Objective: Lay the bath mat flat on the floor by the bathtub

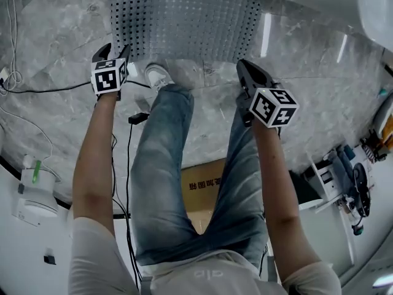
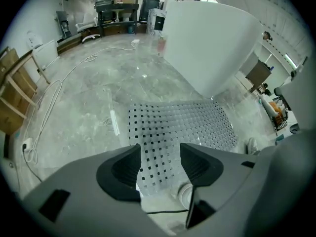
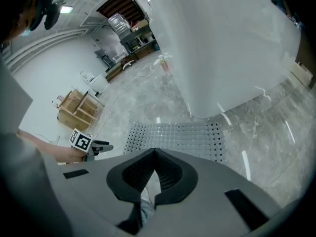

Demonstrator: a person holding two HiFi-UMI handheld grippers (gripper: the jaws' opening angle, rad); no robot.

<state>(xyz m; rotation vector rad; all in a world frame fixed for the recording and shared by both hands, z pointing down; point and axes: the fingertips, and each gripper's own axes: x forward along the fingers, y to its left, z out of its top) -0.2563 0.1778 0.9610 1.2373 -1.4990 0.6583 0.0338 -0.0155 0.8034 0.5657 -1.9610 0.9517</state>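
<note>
Up at the top centre of the head view, the bath mat (image 1: 184, 20) lies spread on the marble floor (image 1: 55, 35), with the bathtub (image 1: 371, 5) just beyond at upper right. Left gripper (image 1: 115, 49) hangs over the mat's near-left corner, jaws wide apart and off it. Right gripper (image 1: 244, 66) is pressed together on nothing, beside the near-right edge. Danger now: a spread jaw snagging those perforations on withdrawal would flip the corner, and the shoe (image 1: 156, 75) beside the edge could scuff it crooked.
</note>
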